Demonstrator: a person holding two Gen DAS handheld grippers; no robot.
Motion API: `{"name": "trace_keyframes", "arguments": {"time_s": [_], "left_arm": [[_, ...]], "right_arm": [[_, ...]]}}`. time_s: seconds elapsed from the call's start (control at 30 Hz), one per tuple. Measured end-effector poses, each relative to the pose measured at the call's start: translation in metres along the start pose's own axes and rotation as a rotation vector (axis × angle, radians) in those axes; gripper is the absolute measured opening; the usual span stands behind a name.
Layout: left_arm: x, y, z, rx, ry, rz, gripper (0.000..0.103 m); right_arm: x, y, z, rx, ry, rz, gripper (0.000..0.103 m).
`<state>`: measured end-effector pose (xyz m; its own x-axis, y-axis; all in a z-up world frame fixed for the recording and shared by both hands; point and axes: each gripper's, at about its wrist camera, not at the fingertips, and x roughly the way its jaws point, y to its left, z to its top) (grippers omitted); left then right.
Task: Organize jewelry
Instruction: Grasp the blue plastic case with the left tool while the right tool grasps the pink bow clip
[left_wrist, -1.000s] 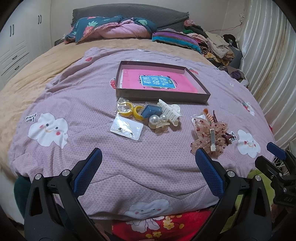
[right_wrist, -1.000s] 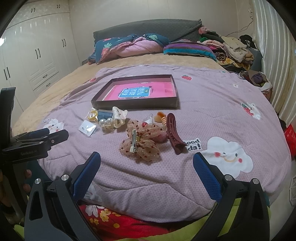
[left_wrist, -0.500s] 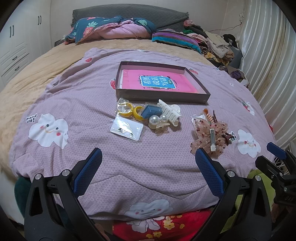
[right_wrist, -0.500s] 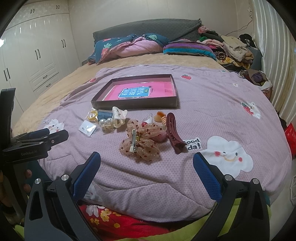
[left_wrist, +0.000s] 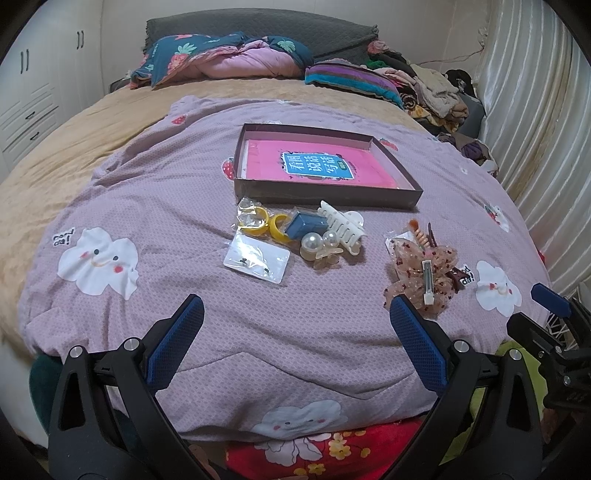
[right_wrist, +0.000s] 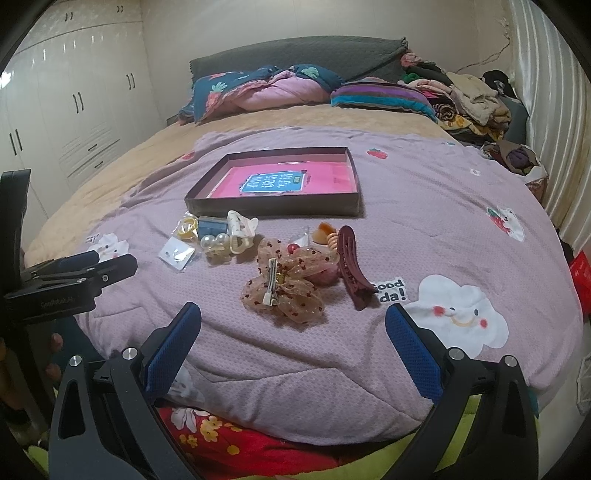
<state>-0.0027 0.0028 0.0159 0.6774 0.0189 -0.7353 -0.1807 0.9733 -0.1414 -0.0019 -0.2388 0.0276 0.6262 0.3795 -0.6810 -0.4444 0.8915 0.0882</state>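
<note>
Left wrist view, near to far: left gripper spread wide, nothing between the blue textured pads, hovering over the bottom edge of the purple quilt. Quilt is dimpled fabric with cloud prints, bare stretch between pads and the items. Right gripper likewise wide and empty, at lower centre of its own view.

Mid frame, left wrist view: flat clear earring packet, yellow ring-shaped pieces in crinkly plastic, small blue box, two glossy pearl balls on a clear clip, white toothed claw clip. All clustered, touching or overlapping.

Right of that cluster, apart from it: sheer dotted mesh bow with a metal alligator clip on top, dark red curved claw clip touching its right side, orange clip just behind.

Beyond, centre frame: shallow rectangular brown tray, straight thin walls, pink booklet lying flat inside. Open quilt on both sides of it.

Far: tan blanket, pillows, clothes pile at upper right.
</note>
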Motion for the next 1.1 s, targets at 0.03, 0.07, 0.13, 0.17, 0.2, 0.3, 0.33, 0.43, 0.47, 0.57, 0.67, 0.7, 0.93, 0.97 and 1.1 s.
{"name": "trace_keyframes", "arguments": {"time_s": [0.03, 0.07, 0.13, 0.17, 0.2, 0.3, 0.33, 0.43, 0.47, 0.57, 0.67, 0.7, 0.93, 0.97, 1.1], "left_arm": [[0.001, 0.002, 0.001, -0.003, 0.000, -0.001, 0.095], [0.001, 0.004, 0.001, -0.005, -0.001, 0.001, 0.095], [0.002, 0.008, 0.003, -0.013, -0.001, 0.002, 0.095], [0.003, 0.010, 0.003, -0.016, -0.002, 0.003, 0.094], [0.003, 0.011, 0.003, -0.017, -0.002, 0.005, 0.095], [0.005, 0.017, 0.003, -0.029, 0.001, 0.010, 0.095], [0.006, 0.020, 0.003, -0.034, 0.002, 0.015, 0.095], [0.007, 0.029, 0.003, -0.052, -0.001, 0.029, 0.095], [0.007, 0.032, 0.004, -0.058, -0.002, 0.035, 0.095], [0.008, 0.039, 0.004, -0.069, -0.004, 0.046, 0.095], [0.011, 0.047, 0.007, -0.080, -0.001, 0.060, 0.095], [0.012, 0.050, 0.009, -0.084, 0.001, 0.064, 0.095], [0.022, 0.059, 0.023, -0.087, -0.002, 0.063, 0.094], [0.024, 0.059, 0.025, -0.084, -0.001, 0.061, 0.095], [0.042, 0.055, 0.035, -0.044, 0.046, 0.035, 0.094]], "right_arm": [[0.001, 0.001, 0.000, -0.003, 0.002, 0.001, 0.099], [0.002, 0.001, 0.000, -0.005, 0.004, 0.001, 0.099], [0.004, 0.003, 0.002, -0.011, 0.010, 0.002, 0.099], [0.005, 0.003, 0.002, -0.014, 0.015, 0.003, 0.099], [0.007, 0.004, 0.003, -0.017, 0.019, 0.005, 0.099], [0.011, 0.007, 0.005, -0.026, 0.025, 0.013, 0.099], [0.012, 0.009, 0.006, -0.029, 0.027, 0.014, 0.099], [0.017, 0.013, 0.010, -0.036, 0.033, 0.029, 0.099], [0.019, 0.015, 0.011, -0.041, 0.034, 0.034, 0.099], [0.024, 0.019, 0.016, -0.050, 0.037, 0.057, 0.099], [0.031, 0.025, 0.021, -0.064, 0.040, 0.069, 0.099], [0.034, 0.026, 0.022, -0.068, 0.042, 0.073, 0.099], [0.051, 0.029, 0.030, -0.068, 0.058, 0.089, 0.099], [0.053, 0.029, 0.031, -0.067, 0.060, 0.086, 0.099], [0.059, 0.026, 0.034, -0.058, 0.064, 0.084, 0.099]]}}
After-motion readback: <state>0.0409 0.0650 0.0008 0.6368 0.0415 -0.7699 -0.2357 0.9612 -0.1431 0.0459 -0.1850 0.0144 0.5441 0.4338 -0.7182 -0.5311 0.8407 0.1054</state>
